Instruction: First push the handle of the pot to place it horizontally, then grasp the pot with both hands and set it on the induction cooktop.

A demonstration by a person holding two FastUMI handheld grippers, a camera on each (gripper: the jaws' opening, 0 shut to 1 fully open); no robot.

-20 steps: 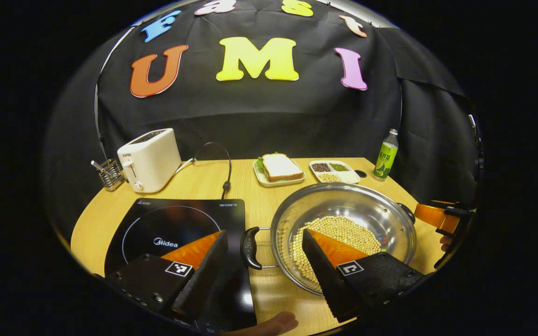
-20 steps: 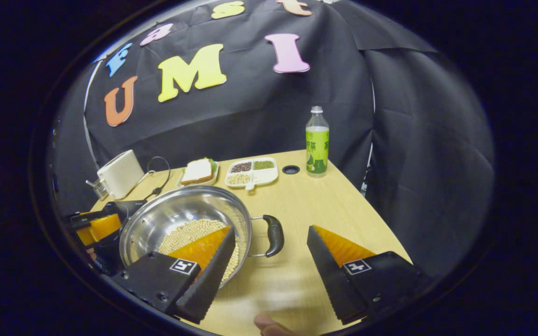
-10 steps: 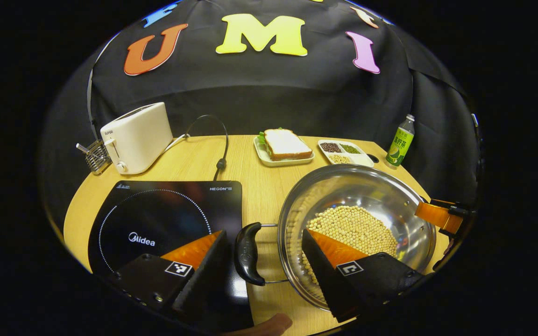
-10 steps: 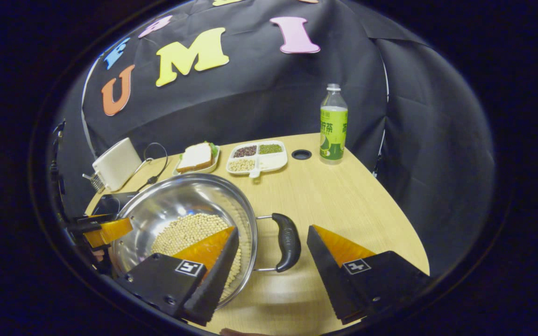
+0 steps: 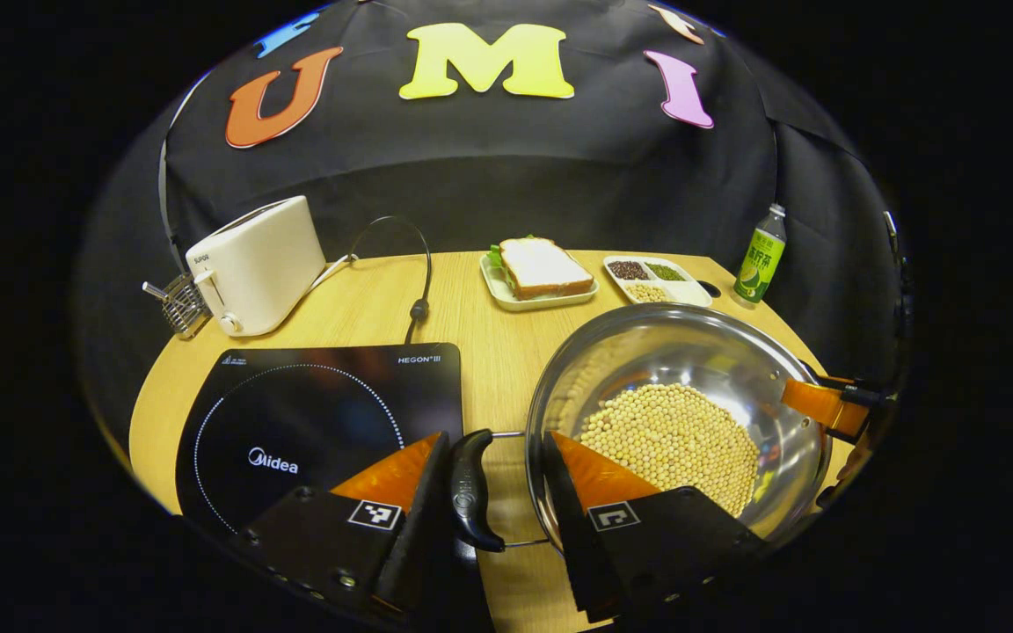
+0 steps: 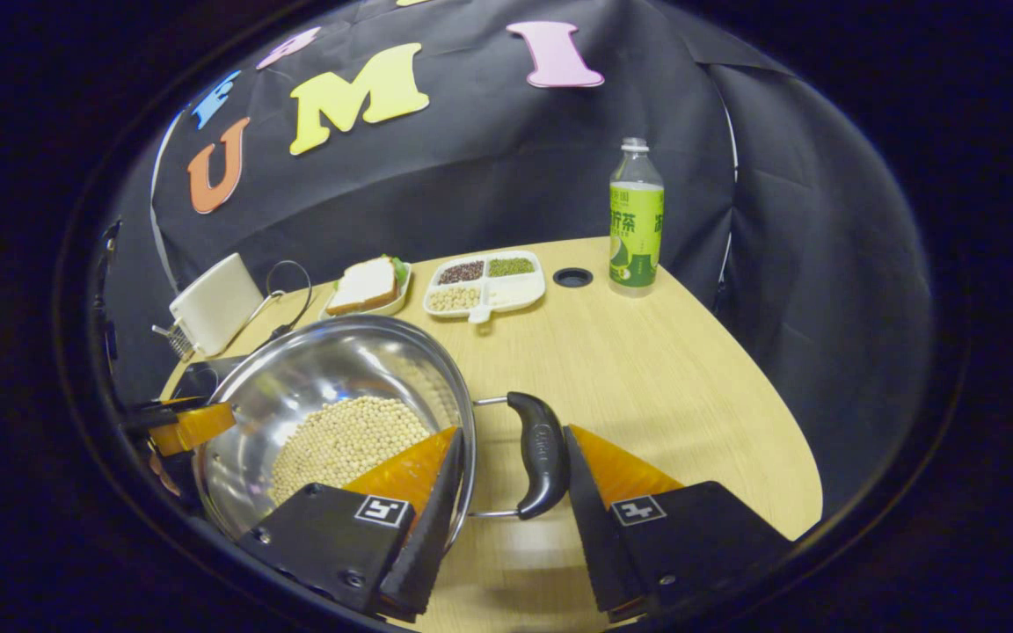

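A steel pot [image 5: 674, 352] holding soybeans [image 5: 674, 440] stands on the wooden table, right of the black induction cooktop [image 5: 313, 413]. Its two black handles point out sideways. My left gripper [image 5: 495, 437] straddles the left handle [image 5: 469, 492]: the left finger touches it, and the right finger is over the pot's rim with a gap left. My right gripper [image 6: 513, 429] straddles the right handle [image 6: 540, 457] of the pot [image 6: 322, 369] the same way, with its right finger against the handle. Each gripper's orange finger shows at the pot's far side in the other view.
At the back of the table stand a white toaster [image 5: 251, 264] with its cable [image 5: 419, 308], a wire rack [image 5: 174, 303], a sandwich plate [image 5: 542, 272], a divided dish of beans [image 5: 658, 281] and a green bottle [image 5: 760, 264]. A round hole [image 6: 572, 277] is near the bottle.
Both grippers have moved in onto the pot's handles, and their fingers have narrowed around them. The pot looks closer in both views.
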